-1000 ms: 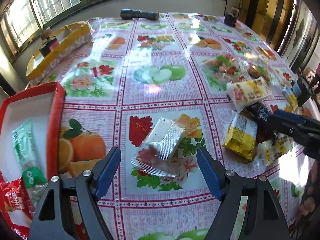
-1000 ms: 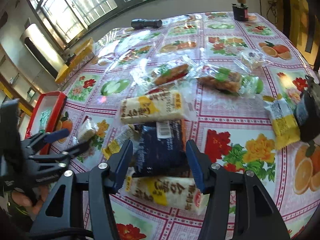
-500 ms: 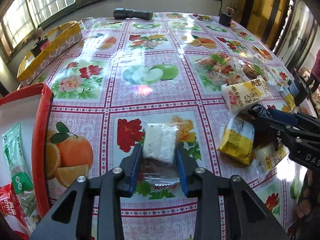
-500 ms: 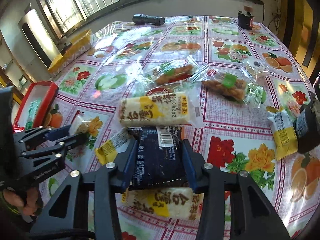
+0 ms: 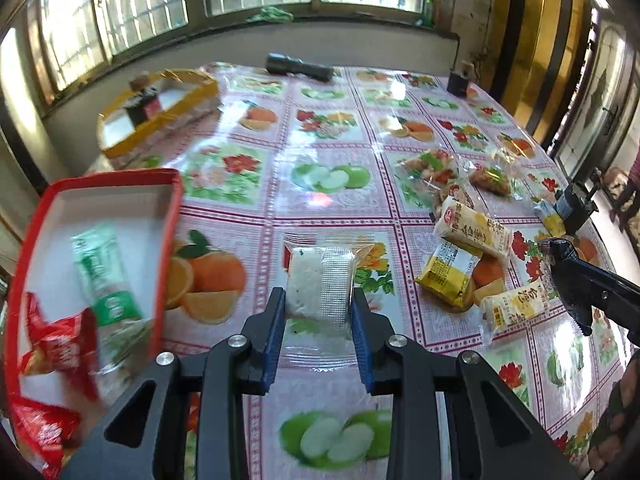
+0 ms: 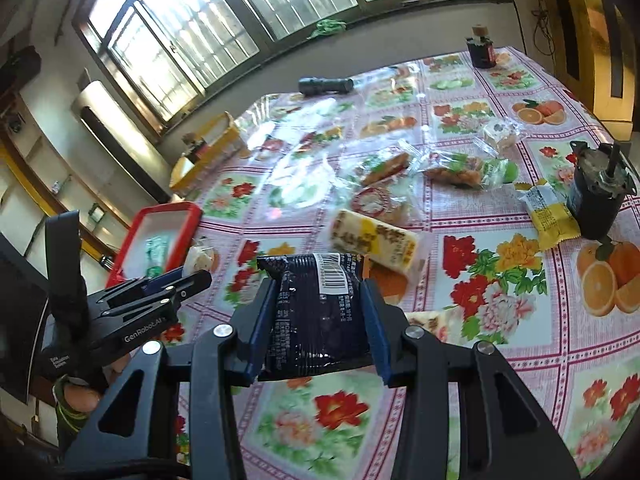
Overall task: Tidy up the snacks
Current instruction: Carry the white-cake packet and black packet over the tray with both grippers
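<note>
My left gripper (image 5: 318, 300) is shut on a white snack bar in a clear wrapper (image 5: 320, 280), held just above the tablecloth. To its left lies the red tray (image 5: 172, 216), holding a green packet (image 5: 104, 276) and red packets (image 5: 56, 344). My right gripper (image 6: 320, 292) is shut on a dark navy snack packet (image 6: 320, 320), lifted off the table. In the right wrist view the left gripper (image 6: 196, 272) hangs beside the red tray (image 6: 192, 216). The right gripper (image 5: 568, 280) shows at the right edge of the left wrist view.
Yellow-wrapped snacks (image 5: 472, 228) and clear-wrapped ones (image 6: 384, 168) lie scattered on the fruit-print tablecloth. A yellow tray (image 5: 200, 88) and a black torch (image 5: 300, 67) sit at the far side. A small motor (image 6: 596, 196) stands at the right, a dark jar (image 6: 482, 50) beyond.
The left gripper's jaws closed on the white snack bar and the right's on the navy packet. Both then rose with their packets off the table.
</note>
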`<action>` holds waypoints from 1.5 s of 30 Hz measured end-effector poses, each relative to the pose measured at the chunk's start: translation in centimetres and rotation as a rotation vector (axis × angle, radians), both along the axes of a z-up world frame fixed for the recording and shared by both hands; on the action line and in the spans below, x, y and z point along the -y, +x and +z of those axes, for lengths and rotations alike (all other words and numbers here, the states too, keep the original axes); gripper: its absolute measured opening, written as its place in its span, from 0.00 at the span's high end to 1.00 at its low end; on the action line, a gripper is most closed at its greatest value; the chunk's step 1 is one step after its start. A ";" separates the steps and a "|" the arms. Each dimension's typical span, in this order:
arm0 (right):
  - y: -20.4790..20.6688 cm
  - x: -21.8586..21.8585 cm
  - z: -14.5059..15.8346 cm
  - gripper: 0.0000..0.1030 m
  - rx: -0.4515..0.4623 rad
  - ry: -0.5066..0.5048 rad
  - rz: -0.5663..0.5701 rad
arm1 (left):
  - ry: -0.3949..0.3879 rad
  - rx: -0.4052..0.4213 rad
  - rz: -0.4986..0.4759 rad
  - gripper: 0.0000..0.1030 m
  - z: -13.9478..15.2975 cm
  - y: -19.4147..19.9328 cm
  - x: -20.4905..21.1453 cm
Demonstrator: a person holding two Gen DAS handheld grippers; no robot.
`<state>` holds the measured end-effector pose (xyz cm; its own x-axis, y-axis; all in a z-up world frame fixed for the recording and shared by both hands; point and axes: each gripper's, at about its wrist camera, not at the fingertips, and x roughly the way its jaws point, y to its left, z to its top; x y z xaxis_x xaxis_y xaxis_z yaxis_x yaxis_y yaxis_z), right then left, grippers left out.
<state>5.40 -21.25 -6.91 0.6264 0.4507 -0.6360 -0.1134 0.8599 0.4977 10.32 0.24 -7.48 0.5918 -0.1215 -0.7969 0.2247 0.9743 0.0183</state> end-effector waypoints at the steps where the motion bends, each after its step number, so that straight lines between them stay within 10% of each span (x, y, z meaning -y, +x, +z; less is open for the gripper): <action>1: -0.1 -0.3 0.2 0.57 0.003 0.006 0.007 | -0.001 0.005 0.005 0.70 0.3 -0.3 -0.3; 45: 1.3 -14.5 3.8 0.57 0.072 0.001 0.271 | -0.040 0.091 0.236 0.70 3.1 -3.1 -12.4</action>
